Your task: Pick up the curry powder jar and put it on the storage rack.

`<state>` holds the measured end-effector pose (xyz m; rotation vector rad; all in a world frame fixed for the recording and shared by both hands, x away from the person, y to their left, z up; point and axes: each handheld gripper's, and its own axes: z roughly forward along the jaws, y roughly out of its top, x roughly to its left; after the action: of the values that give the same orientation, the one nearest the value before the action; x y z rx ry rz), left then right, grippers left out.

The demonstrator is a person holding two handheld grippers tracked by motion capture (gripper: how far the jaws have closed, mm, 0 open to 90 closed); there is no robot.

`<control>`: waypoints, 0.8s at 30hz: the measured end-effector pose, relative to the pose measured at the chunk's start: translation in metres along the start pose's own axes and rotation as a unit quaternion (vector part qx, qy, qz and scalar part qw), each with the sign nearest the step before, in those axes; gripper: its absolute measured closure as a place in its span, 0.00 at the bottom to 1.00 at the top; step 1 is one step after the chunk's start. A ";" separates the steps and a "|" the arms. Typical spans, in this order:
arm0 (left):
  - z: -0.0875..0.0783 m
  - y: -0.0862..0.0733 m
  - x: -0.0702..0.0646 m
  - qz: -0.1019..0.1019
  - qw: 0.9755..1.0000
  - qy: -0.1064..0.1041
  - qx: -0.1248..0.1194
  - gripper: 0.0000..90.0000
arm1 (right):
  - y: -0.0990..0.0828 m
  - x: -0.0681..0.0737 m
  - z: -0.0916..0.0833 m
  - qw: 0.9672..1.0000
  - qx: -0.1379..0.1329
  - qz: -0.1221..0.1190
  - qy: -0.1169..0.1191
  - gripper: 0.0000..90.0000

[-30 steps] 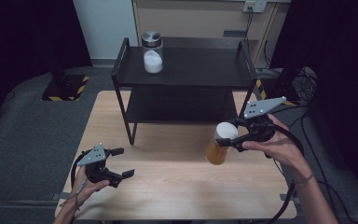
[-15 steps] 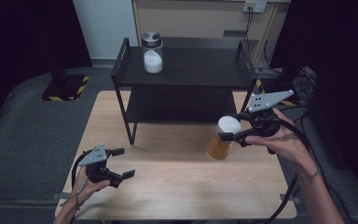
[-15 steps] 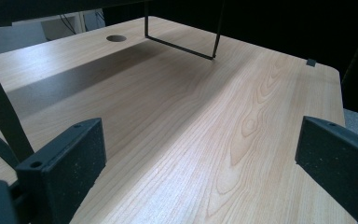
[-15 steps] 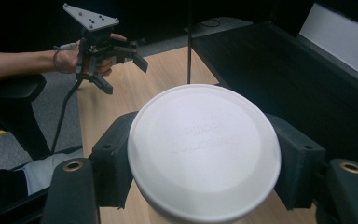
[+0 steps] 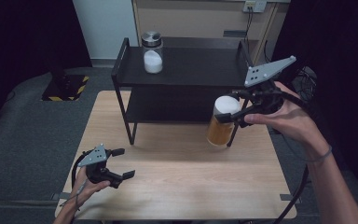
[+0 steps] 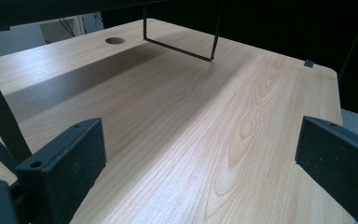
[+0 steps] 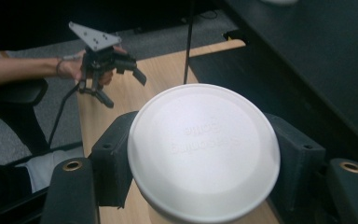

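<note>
Wooden table [image 5: 177,186] under the high view: right gripper [image 5: 233,109] clamps the amber jar [image 5: 221,126] below its white lid [image 5: 227,104], aloft near the black shelf [image 5: 186,70]. Left gripper view: jaws wide apart, empty. Right gripper view: pads hug the rigid, likely slippery, weighty jar.

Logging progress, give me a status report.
Right gripper shut on white-lidded amber jar, clear of table. Left gripper open, idle. Black metal shelf beside jar.
</note>
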<state>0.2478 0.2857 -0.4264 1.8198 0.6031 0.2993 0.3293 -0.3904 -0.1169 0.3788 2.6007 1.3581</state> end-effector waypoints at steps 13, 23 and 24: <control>0.000 0.000 0.001 -0.001 1.000 -0.001 0.000 0.01 | 0.043 -0.015 -0.022 1.000 -0.009 0.000 -0.003 0.38; 0.000 0.000 0.001 -0.001 1.000 0.000 0.002 0.01 | 0.073 -0.036 -0.034 1.000 0.004 0.002 -0.001 0.38; 0.000 0.000 0.001 -0.001 1.000 0.001 0.002 0.01 | 0.075 -0.038 -0.035 1.000 0.003 0.003 0.000 0.38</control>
<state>0.2489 0.2867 -0.4264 1.8223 0.6074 0.2979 0.3664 -0.3884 -0.0336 0.3898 2.6062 1.3515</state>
